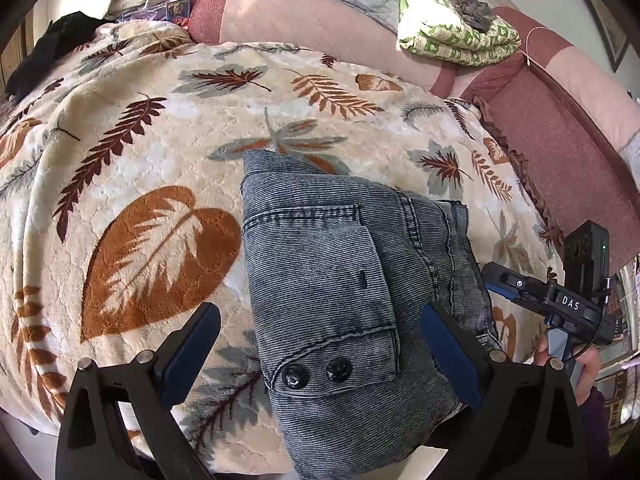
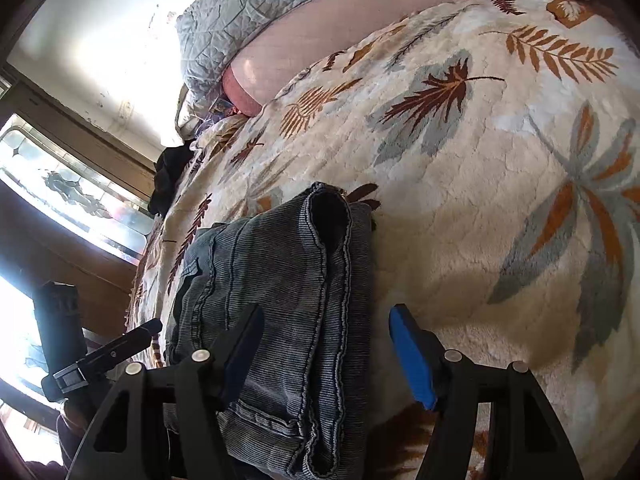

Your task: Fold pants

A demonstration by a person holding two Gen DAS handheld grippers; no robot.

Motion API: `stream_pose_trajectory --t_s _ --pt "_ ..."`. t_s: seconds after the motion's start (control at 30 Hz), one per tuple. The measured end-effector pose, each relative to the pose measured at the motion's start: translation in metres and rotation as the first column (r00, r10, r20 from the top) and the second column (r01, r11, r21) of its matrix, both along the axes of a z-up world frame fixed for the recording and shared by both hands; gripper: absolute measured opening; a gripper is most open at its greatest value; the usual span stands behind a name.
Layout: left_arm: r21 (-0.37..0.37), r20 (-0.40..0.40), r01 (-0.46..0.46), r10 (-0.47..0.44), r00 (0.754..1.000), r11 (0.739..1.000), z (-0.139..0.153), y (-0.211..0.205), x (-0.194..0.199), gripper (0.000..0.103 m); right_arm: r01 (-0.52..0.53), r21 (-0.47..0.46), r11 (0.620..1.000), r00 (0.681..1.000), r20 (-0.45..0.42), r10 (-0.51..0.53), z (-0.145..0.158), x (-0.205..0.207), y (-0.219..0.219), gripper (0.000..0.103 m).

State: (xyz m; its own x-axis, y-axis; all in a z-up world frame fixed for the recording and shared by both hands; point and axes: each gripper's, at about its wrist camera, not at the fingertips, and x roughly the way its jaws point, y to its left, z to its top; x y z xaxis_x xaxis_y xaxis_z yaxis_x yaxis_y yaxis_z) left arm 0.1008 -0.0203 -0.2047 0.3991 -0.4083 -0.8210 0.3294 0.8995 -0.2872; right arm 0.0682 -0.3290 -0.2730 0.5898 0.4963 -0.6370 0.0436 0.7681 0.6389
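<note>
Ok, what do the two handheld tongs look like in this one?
Both are black, with triangular cut-out linkage arms, silver pivot pins and flat blue finger pads. The left tongs and right tongs look identical. From the left wrist view, the right unit's body reads "DAS", carries a black camera block with a green light, and trails a thin black cable.

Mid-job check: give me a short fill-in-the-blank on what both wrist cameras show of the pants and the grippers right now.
1. The folded denim pants lie on a blanket printed with ____.
2. The flap on the pants shows ____ dark snap buttons.
3. The jaws of the left gripper and the right gripper both stand ____.
4. The green patterned quilt beyond the blanket is ____, not spread out.

Missing words: leaves; two; open; folded
</note>
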Motion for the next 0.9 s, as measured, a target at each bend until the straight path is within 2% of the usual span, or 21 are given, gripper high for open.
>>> stream_pose_trajectory --t_s 0.27,0.43,0.9 --pt "0.099 0.067 -0.032 0.026 0.997 0.995 0.003 -0.007 -0.006 0.1 0.009 -0.016 1.0 1.0 0.013 -0.008 0.003 -0.002 0.001 0.069" --pt "0.211 0.173 -0.063 0.026 0.984 0.975 0.009 -0.013 -0.01 0.1 0.002 -0.035 0.999 1.0 0.005 -0.002 0.001 -0.001 0.004 0.069" --pt "0.229 0.201 -0.077 0.03 0.979 0.97 0.009 -0.013 0.0 0.1 -0.008 -0.044 0.999 1.0 -0.015 0.007 -0.006 0.011 0.012 0.069"
